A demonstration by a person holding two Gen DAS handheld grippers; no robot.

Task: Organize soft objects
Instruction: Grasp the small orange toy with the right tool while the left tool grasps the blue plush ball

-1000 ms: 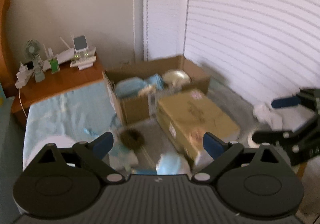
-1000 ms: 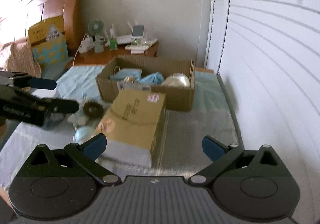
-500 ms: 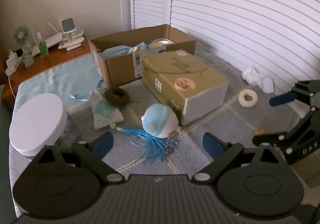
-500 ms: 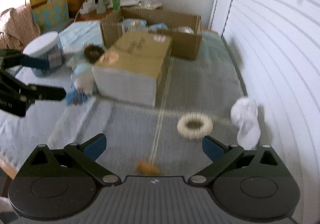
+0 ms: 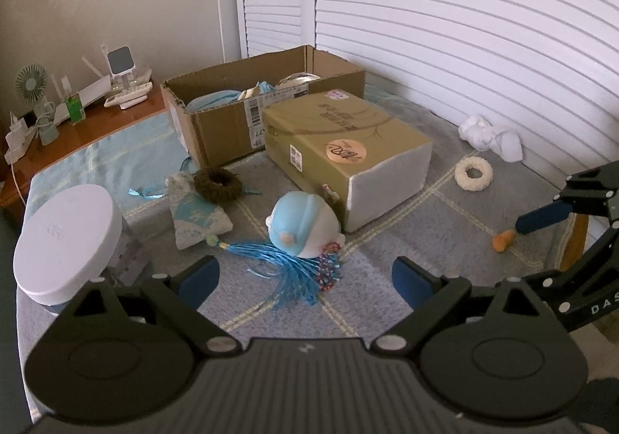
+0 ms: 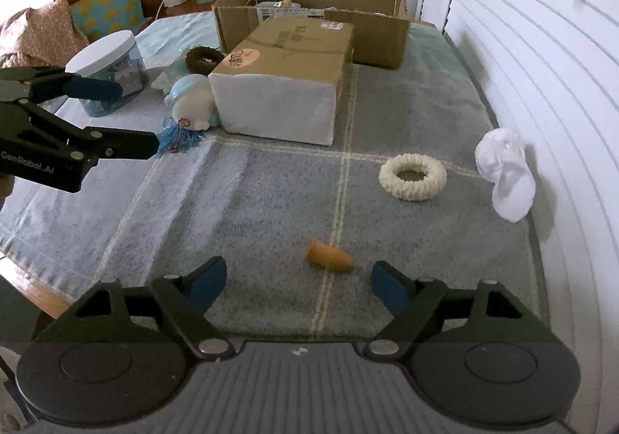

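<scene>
The right gripper has its jaws apart with nothing between them yet; they have just been closing a bit. The small orange piece lies on the blanket just ahead of the pads, a little to the right pad's side. It looks light and soft, prob. foam or plush (too blurred to tell which), with one end tapered, so it can roll or squirt out if pinched at the tip. Better to take it across the thick middle, pads on both long sides.

The left gripper is also open and empty, its jaws wide. Just in front of it lies the blue tassel, attached to a blue-white plush that leans against the tan box. The plush is round and squashy, so a grip on the body should hold; the tassel threads are slippery and would slide.

Further out: a cream ring and a white plush near the shutter wall, a brown ring and a pouch near the open carton, a white-lid jar at left.

Both grippers point steeply down to the bed, the right one more, side by side and well apart.
</scene>
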